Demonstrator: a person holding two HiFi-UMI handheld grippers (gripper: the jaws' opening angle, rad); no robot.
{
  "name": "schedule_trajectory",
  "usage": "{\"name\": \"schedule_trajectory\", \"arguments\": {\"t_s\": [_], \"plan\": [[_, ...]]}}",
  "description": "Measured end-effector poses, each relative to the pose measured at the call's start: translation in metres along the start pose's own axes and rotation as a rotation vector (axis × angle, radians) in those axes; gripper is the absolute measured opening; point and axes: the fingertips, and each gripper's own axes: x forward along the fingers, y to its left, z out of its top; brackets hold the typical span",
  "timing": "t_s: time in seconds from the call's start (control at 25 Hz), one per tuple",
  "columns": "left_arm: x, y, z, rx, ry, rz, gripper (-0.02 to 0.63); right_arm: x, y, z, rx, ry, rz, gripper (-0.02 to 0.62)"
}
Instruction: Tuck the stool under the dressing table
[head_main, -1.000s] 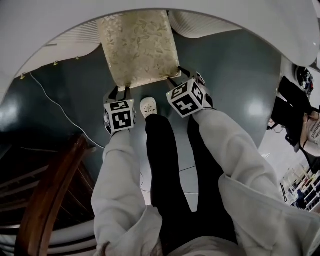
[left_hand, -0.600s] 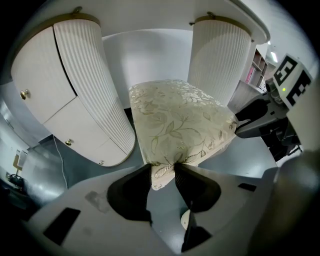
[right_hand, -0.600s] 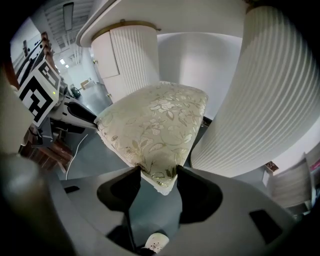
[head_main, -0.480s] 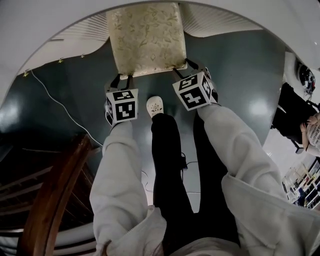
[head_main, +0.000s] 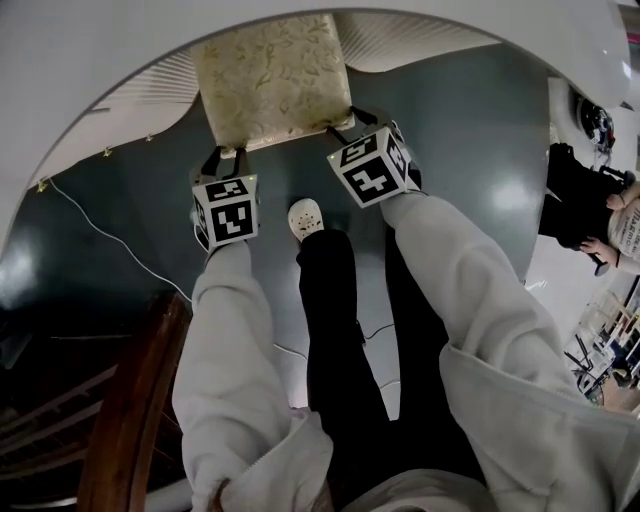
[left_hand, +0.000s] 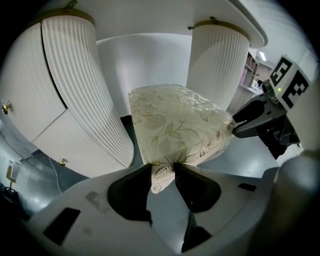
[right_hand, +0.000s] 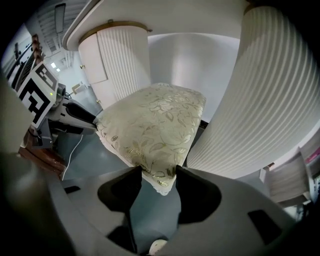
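Note:
The stool (head_main: 270, 80) has a cream cushion with a gold leaf pattern and stands in the knee gap of the white dressing table (head_main: 90, 70). The far half of the seat lies under the tabletop. My left gripper (head_main: 222, 156) is shut on the cushion's near left corner (left_hand: 161, 172). My right gripper (head_main: 342, 128) has the near right corner (right_hand: 159, 175) between its jaws, which are closing with both pads on the fabric. In the left gripper view the stool (left_hand: 175, 125) sits between the table's two ribbed pedestals (left_hand: 75, 90). The right gripper (left_hand: 240, 124) shows at the seat's other corner.
The ribbed pedestal (right_hand: 270, 100) stands close on the stool's right. A white cable (head_main: 110, 235) trails over the dark floor at the left. Brown wooden furniture (head_main: 130, 400) stands at the lower left. My white shoe (head_main: 305, 217) is just behind the stool. Another person (head_main: 600, 215) sits at the far right.
The stool has slid further in under the tabletop, and both grippers have gone forward with it, still on the cushion's near corners.

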Motion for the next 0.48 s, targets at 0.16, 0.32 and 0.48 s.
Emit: {"name": "schedule_trajectory", "arguments": {"t_s": [0.16, 0.32, 0.48], "plan": [[0.003, 0.001, 0.006, 0.008, -0.019, -0.024, 0.152, 0.001, -0.006, 0.004, 0.02, -0.006, -0.023, 0.264], [0.006, 0.009, 0.031, 0.022, -0.034, -0.048, 0.152, 0.003, -0.019, 0.026, 0.033, -0.021, -0.032, 0.261], [0.016, 0.009, 0.043, 0.016, -0.049, -0.049, 0.152, 0.002, -0.03, 0.033, 0.075, -0.04, -0.049, 0.248]]}}
